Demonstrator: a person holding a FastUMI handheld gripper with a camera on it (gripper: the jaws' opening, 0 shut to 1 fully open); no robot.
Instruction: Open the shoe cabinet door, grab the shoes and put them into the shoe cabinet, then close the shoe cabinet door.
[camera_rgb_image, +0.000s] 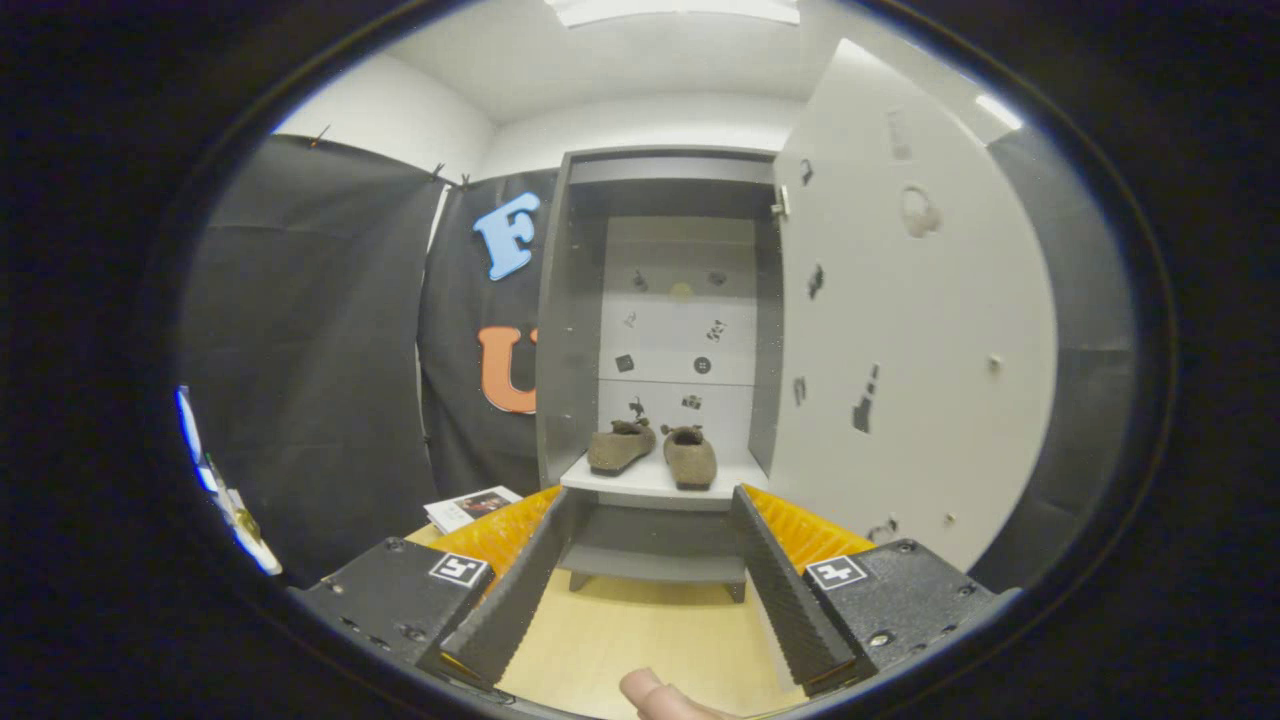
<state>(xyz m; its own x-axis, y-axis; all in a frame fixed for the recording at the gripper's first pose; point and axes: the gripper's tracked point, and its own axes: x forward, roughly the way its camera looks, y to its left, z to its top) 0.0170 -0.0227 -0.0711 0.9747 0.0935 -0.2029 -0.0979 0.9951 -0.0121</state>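
Gripper view — entries:

Gripper: fingers spread wide apart, nothing between them, touching nothing. The two ribbed inner faces run forward like rails, and their tips sit level with the front edge of the cabinet's middle shelf without meeting it.

Fingers: left one angles in from the lower left, its partner from the lower right; the gap between them frames the lower part of the cabinet and a strip of pale floor.

Shoes: a brown pair, resting side by side on the middle shelf inside the shoe cabinet, toes facing out — beyond the fingertips, just above the gap. The left shoe is turned slightly outward; the right one points more straight ahead.

Cabinet door: swung fully open to the right, its pale inner face toward the camera, dotted with small dark marks. It stands beside the right finger, apart from it.

Lower shelf: grey, bare, seen between the fingers below the shoes.

Back panel: pale, with small stickers scattered on it.

Thumb tip: a person's, just behind the fingers, low in the middle.

Booklet: lies on the floor left of the cabinet, past the left finger.

Obstruction: nothing stands between fingers and shelf.
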